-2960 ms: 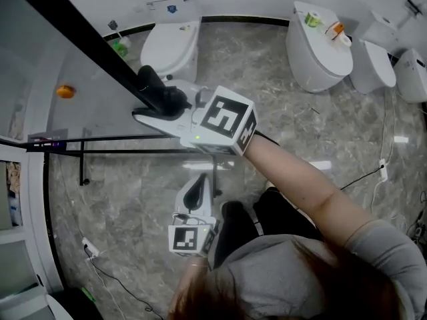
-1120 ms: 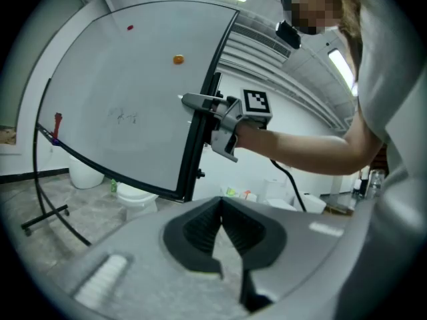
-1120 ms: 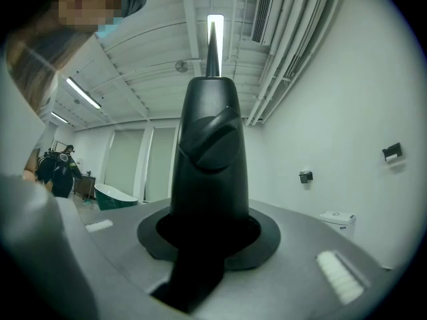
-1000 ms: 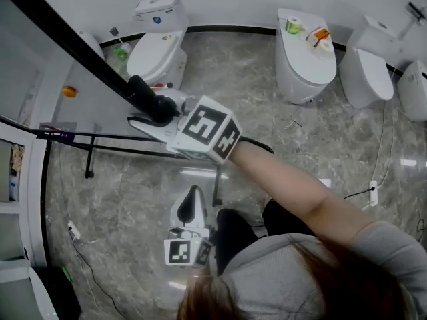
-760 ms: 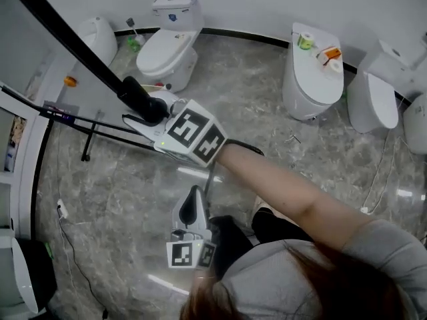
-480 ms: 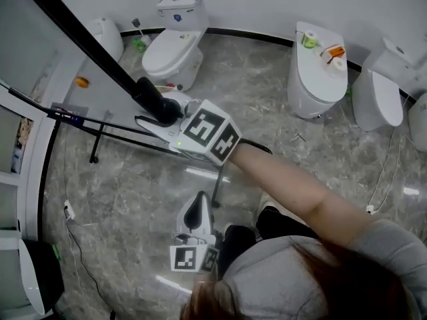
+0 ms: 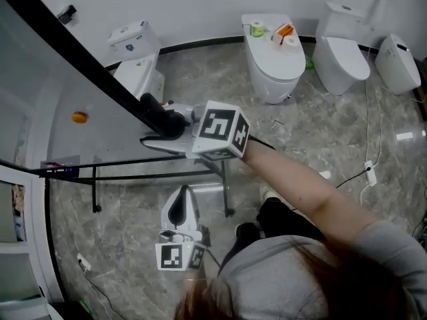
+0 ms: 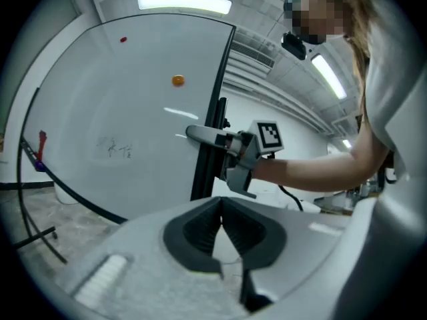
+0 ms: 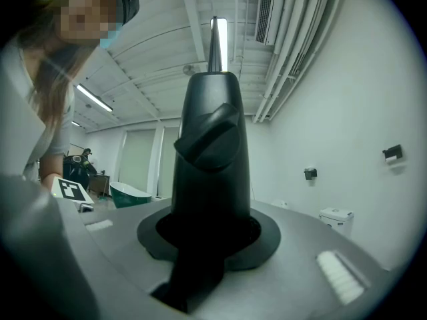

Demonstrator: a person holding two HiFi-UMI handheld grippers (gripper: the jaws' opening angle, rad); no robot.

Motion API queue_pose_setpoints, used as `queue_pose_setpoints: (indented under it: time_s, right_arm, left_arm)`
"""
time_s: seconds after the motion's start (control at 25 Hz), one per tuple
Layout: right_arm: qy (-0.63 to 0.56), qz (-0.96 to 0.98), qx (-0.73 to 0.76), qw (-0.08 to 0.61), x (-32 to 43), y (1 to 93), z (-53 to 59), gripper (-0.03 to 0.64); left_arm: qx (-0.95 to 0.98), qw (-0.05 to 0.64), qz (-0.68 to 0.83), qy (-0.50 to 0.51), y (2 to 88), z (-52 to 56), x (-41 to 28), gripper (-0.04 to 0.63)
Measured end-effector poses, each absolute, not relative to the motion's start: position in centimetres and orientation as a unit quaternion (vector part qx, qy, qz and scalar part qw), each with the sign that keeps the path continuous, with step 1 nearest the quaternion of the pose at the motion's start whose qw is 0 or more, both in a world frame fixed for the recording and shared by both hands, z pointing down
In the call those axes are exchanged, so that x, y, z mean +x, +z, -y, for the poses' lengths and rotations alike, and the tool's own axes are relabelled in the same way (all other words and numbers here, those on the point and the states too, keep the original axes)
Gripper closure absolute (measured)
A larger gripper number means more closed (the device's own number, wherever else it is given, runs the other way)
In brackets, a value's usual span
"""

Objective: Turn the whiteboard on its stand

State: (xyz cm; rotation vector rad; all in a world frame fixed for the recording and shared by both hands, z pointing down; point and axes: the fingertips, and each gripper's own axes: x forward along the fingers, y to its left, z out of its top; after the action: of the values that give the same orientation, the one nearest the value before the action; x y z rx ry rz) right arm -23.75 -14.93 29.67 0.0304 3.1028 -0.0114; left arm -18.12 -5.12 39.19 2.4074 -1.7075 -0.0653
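Marble-floored showroom w/ toilets [image 7: 272, 55]: whiteboard [image 7: 60, 85] at left on its stand, right gripper [image 7: 155, 109] clamped partway shut on its black frame [image 7: 80, 52], left gripper [image 7: 179, 202] closed, empty, held low; prob. mid-turn, next needs a steady swing w/o slipping.

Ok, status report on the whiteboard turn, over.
Right gripper clamped on whiteboard frame edge. Left gripper shut, empty, low. Toilet close behind board, may crowd the swing.
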Motion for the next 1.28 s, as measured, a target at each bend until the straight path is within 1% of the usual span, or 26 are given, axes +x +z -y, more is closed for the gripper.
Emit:
queue_pose_setpoints:
  time_s: [0.2,0.36,0.44,0.6,0.72,1.12,1.28]
  right_arm:
    - [-0.006,-1.000,0.014,0.024,-19.9,29.5,14.2,0.505]
    - [-0.004,-0.999,0.009,0.038,-13.3,29.5,13.6,0.505]
    - [-0.005,-0.999,0.006,0.040,-10.9,29.6,13.5,0.505]
    - [-0.006,-0.999,0.005,0.038,-10.7,29.8,13.6,0.503]
    - [-0.008,-0.999,0.008,0.035,-10.7,29.5,13.3,0.503]
    - [-0.008,-0.999,0.010,0.033,-10.3,28.5,12.9,0.503]
    - [-0.008,-0.999,0.020,0.042,-5.3,28.8,12.0,0.503]
  left_arm:
    - [0.838,0.095,0.538,-0.018,39.4,5.6,-16.5,0.600]
    - [0.839,0.076,0.538,-0.010,39.2,5.5,-12.3,0.600]
    - [0.828,0.070,0.556,-0.006,38.8,5.4,-11.8,0.600]
    - [0.798,0.066,0.599,-0.007,37.7,6.1,-15.5,0.600]
    - [0.786,0.067,0.614,-0.020,36.5,6.3,-16.2,0.600]
    - [0.776,0.080,0.626,-0.019,36.3,4.9,-14.0,0.600]
    - [0.768,0.072,0.636,-0.009,37.2,4.4,-8.9,0.600]
